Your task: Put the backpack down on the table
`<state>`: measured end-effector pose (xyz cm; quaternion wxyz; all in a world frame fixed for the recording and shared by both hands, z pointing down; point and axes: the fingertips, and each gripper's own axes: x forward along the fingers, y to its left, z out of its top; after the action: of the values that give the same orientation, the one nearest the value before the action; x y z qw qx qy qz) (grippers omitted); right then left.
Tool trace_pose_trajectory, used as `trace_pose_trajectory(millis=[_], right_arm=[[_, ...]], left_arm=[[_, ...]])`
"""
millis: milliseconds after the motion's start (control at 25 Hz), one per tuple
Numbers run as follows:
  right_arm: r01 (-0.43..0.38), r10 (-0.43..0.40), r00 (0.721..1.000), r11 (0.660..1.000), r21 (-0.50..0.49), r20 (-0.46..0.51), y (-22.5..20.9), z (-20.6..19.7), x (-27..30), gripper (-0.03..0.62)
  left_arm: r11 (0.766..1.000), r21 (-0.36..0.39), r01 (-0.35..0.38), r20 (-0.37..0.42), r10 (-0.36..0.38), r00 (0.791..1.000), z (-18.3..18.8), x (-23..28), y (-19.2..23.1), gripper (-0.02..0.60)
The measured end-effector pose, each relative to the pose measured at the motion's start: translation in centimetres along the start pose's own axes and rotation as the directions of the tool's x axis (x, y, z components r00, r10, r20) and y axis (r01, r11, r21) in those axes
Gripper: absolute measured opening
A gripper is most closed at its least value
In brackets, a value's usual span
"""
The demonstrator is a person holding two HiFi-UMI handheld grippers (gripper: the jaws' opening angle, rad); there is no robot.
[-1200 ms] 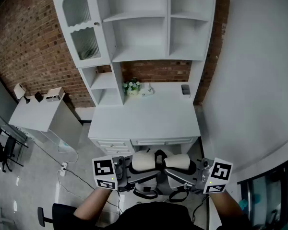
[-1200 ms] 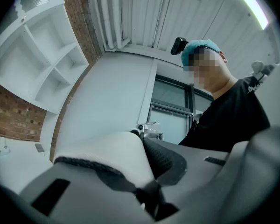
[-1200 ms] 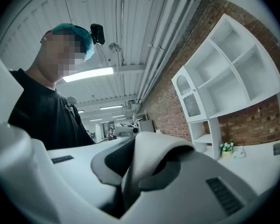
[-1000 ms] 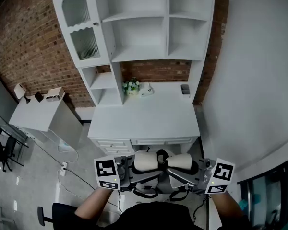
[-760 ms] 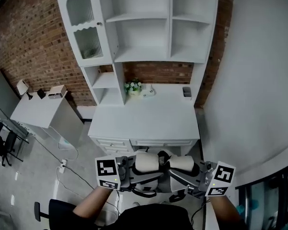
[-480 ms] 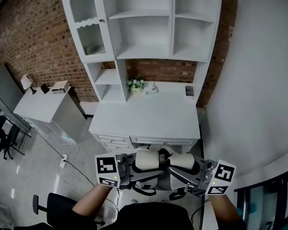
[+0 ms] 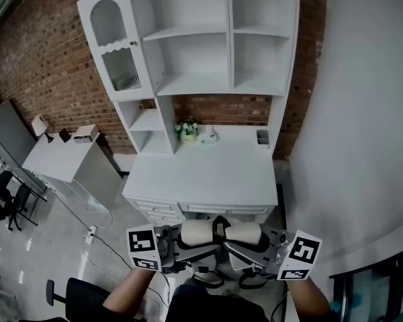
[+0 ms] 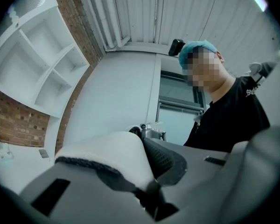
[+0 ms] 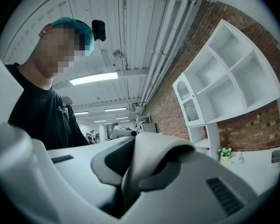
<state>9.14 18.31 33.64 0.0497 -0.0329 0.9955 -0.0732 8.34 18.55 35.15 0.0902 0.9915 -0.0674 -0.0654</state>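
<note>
A black short-sleeved T-shirt point(image 8: 233, 120) with what may be a small white chest print, a teal cloth cap point(image 8: 198, 46) and a small black head camera point(image 8: 176, 45). The pale grey plastic left gripper point(image 8: 149, 192) and right gripper point(image 9: 119, 195) each bear a white cube with black square markers point(image 7: 143, 247).

The backpack point(image 7: 220, 241) hangs just before the table point(image 7: 201, 176)'s front edge; left gripper point(image 7: 166, 245) and right gripper point(image 7: 274, 248) grip its sides; a flower pot point(image 7: 187, 130) stands at the back edge.

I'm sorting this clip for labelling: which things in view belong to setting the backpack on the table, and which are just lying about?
In the job: backpack, straps clamped by the left gripper and right gripper; white table.
Lying about: flower pot and grey cup at the table's back; side table to its left.
</note>
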Motion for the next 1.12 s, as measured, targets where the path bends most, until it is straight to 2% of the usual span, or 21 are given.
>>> trace_pose_trajectory(millis=[360,760,1000,1120], right_arm=[[0.029,-0.029,1.0,0.999,0.038,-0.006,-4.1,-0.3,-0.2,0.048],[0.028,-0.026,0.999,0.997,0.076,-0.033,-12.4,0.2,3.5,0.048],[0.038,-0.036,0.999,0.996,0.081,-0.025,-17.9,1.8,6.6,0.048],[0.035,-0.034,0.999,0.996,0.088,-0.009,-20.1,3.1,7.9,0.048]], left_arm=[[0.999,-0.017,0.038,0.026,-0.038,0.999,0.2,0.6,4.0,0.06],[1.0,-0.014,0.026,0.008,-0.026,1.0,2.0,-1.2,13.1,0.058],[0.999,-0.043,0.027,0.05,-0.025,0.998,5.0,-3.3,19.1,0.058],[0.999,-0.033,0.04,0.044,-0.039,0.998,6.4,-3.8,21.4,0.058]])
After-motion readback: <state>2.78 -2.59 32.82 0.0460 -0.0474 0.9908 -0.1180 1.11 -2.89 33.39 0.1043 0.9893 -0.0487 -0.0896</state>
